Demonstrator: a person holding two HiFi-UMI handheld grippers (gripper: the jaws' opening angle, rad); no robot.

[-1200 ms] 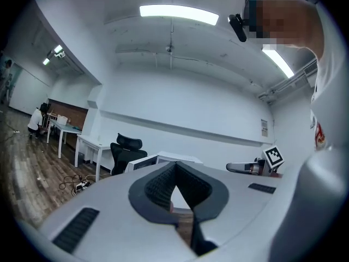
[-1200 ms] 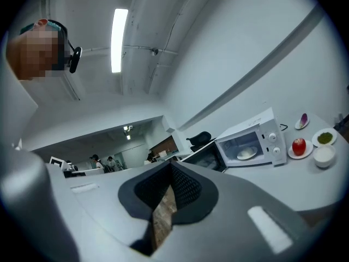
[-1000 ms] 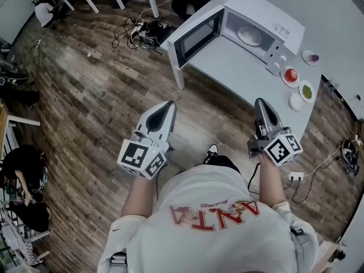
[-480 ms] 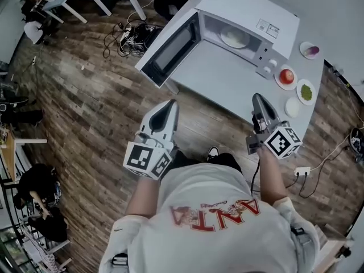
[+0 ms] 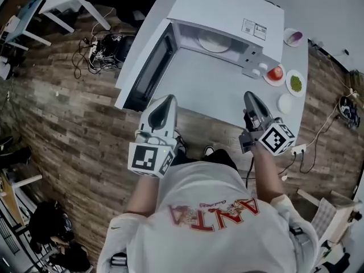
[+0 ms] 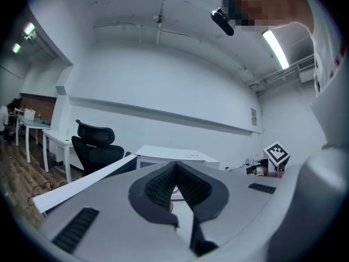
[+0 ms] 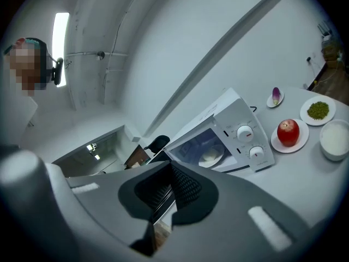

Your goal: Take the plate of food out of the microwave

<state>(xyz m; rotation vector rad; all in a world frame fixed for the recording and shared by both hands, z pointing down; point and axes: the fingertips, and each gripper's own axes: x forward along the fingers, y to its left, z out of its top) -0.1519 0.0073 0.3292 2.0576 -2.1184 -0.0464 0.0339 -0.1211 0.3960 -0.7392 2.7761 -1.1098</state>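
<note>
White plate (image 5: pixel 214 41) inside open microwave (image 5: pixel 227 10), well ahead of right gripper (image 5: pixel 249 95)

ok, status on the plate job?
Both shut, empty: left hand-held gripper, right hand-held gripper. White plate inside microwave, untouched. Its door open, nothing blocking.

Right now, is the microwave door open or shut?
Open: the door stands wide left of the microwave, showing the plate inside.
</note>
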